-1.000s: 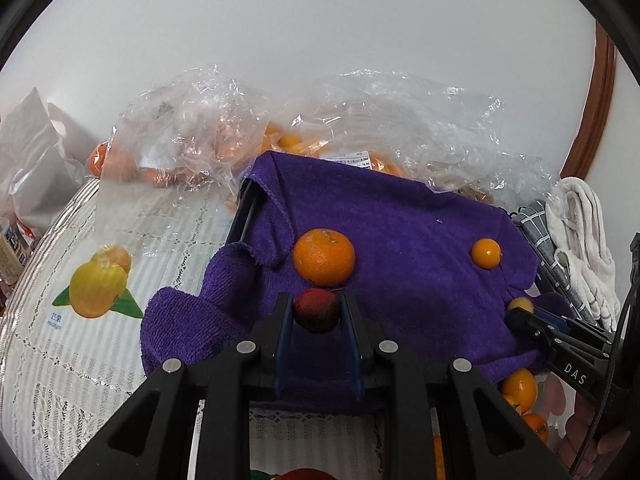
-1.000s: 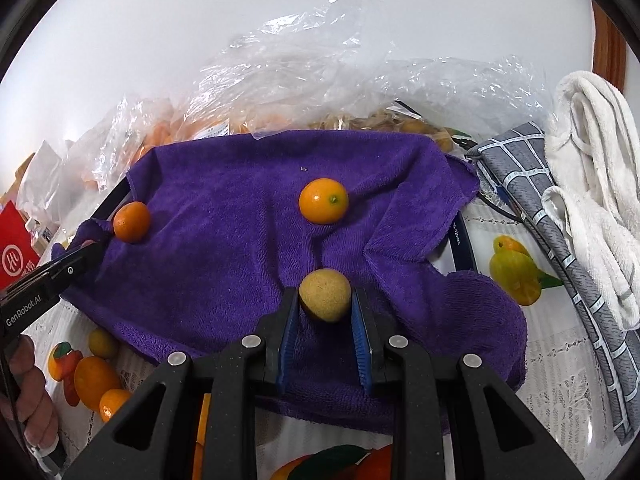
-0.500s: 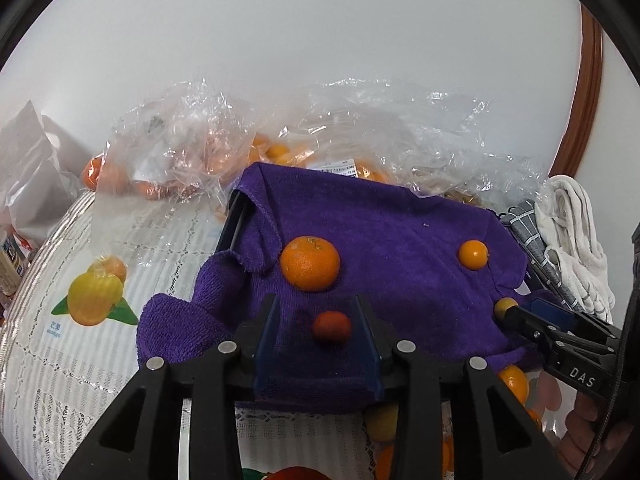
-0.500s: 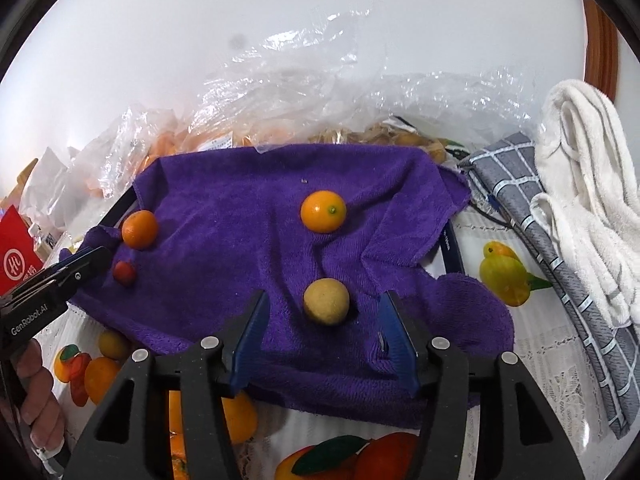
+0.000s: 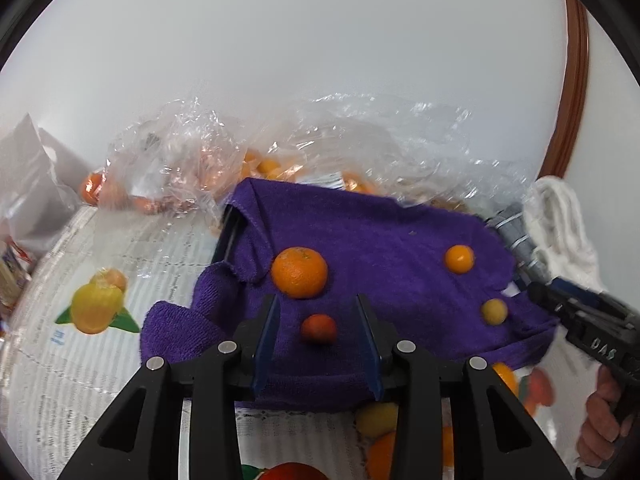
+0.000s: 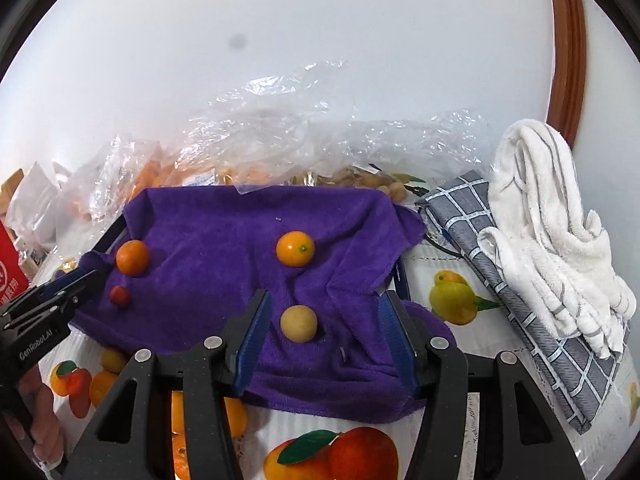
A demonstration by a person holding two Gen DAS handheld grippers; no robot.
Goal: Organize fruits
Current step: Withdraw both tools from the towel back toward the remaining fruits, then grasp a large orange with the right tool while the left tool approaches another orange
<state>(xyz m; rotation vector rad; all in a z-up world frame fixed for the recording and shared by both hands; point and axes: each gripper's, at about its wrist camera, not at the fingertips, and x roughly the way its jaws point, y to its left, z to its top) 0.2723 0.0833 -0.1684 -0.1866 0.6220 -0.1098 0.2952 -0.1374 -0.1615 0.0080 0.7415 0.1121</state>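
A purple towel [image 5: 380,248] lies spread on the table and also shows in the right wrist view [image 6: 208,248]. On it rest a large orange [image 5: 299,272], a small red fruit [image 5: 319,329], a small orange kumquat [image 5: 459,259] and a yellowish round fruit [image 5: 494,311]. My left gripper [image 5: 318,328] is open, the red fruit lying loose between its jaws. My right gripper [image 6: 326,326] is open, the yellowish fruit [image 6: 298,323] lying loose between its jaws. The kumquat [image 6: 295,248], the orange [image 6: 132,257] and the red fruit [image 6: 120,296] show in the right wrist view.
Clear plastic bags of fruit [image 5: 180,172] line the wall behind the towel. A white towel [image 6: 552,232] on a grey checked cloth [image 6: 520,280] lies at the right. Loose fruits [image 5: 380,432] lie below the towel's front edge on the fruit-printed tablecloth [image 5: 96,308].
Both grippers opened and let go: the left released the red fruit, the right the yellowish fruit, onto the purple towel. Both have drawn back and up a little.
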